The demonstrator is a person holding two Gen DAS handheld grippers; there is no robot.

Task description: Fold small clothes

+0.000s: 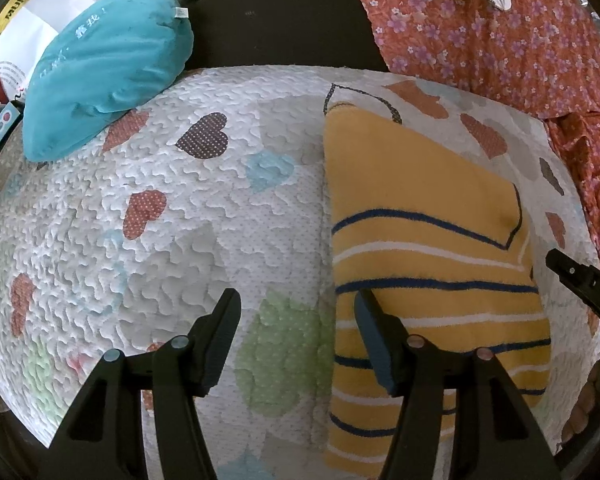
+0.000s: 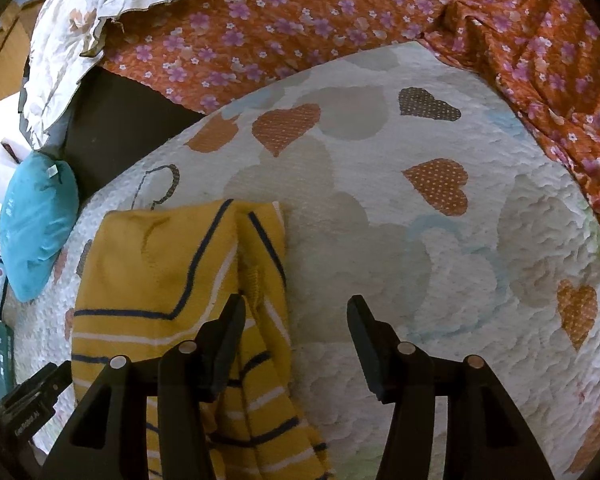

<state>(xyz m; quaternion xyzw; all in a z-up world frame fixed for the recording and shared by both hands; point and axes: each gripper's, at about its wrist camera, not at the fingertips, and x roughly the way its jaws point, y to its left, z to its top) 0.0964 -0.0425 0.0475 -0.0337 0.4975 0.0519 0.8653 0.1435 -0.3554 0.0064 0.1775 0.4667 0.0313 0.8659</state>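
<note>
The folded yellow striped garment point(image 1: 432, 240) lies flat on a white quilt with hearts point(image 1: 188, 216). The left tongs point(image 1: 296, 312) stand open at its left edge, gripping nothing; the right tongs point(image 2: 296, 316) stand open over its right edge, also empty. A teal pillow point(image 1: 108, 64) lies at ten o'clock from the garment, an orange floral cloth point(image 1: 500, 40) at one o'clock.

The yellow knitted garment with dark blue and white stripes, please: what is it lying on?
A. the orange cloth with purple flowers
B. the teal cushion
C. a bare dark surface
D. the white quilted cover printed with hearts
D: the yellow knitted garment with dark blue and white stripes lies flat on the white quilted cover printed with hearts, apart from the other fabrics.
</note>
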